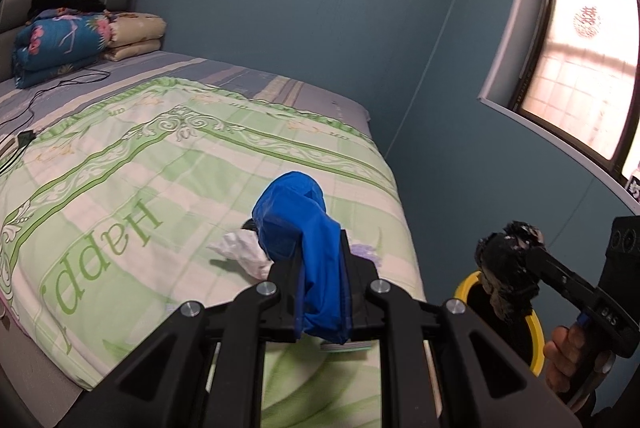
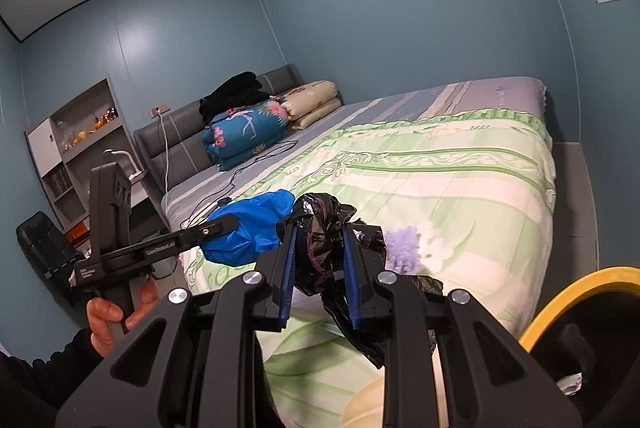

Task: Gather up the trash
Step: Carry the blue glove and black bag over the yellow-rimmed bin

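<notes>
My left gripper [image 1: 316, 252] is shut on a crumpled blue plastic piece [image 1: 292, 212], held above the foot of the bed. Just behind it a white crumpled tissue [image 1: 240, 248] lies on the green quilt [image 1: 120, 188]. My right gripper [image 2: 319, 232] is shut on a crumpled black plastic bag [image 2: 320, 216], whose tail hangs below the fingers. In the left wrist view the black bag [image 1: 508, 268] hangs over a yellow-rimmed bin [image 1: 538, 340] beside the bed. The right wrist view shows the left gripper [image 2: 236, 220] with the blue piece [image 2: 256, 228] to its left.
The bin's yellow rim [image 2: 580, 288] stands at the bed's corner near a blue wall [image 1: 440, 148]. Folded quilts [image 2: 248, 132] and dark clothes sit by the headboard, and cables [image 2: 248, 164] trail over the sheet. A shelf unit [image 2: 80, 140] stands at the far left.
</notes>
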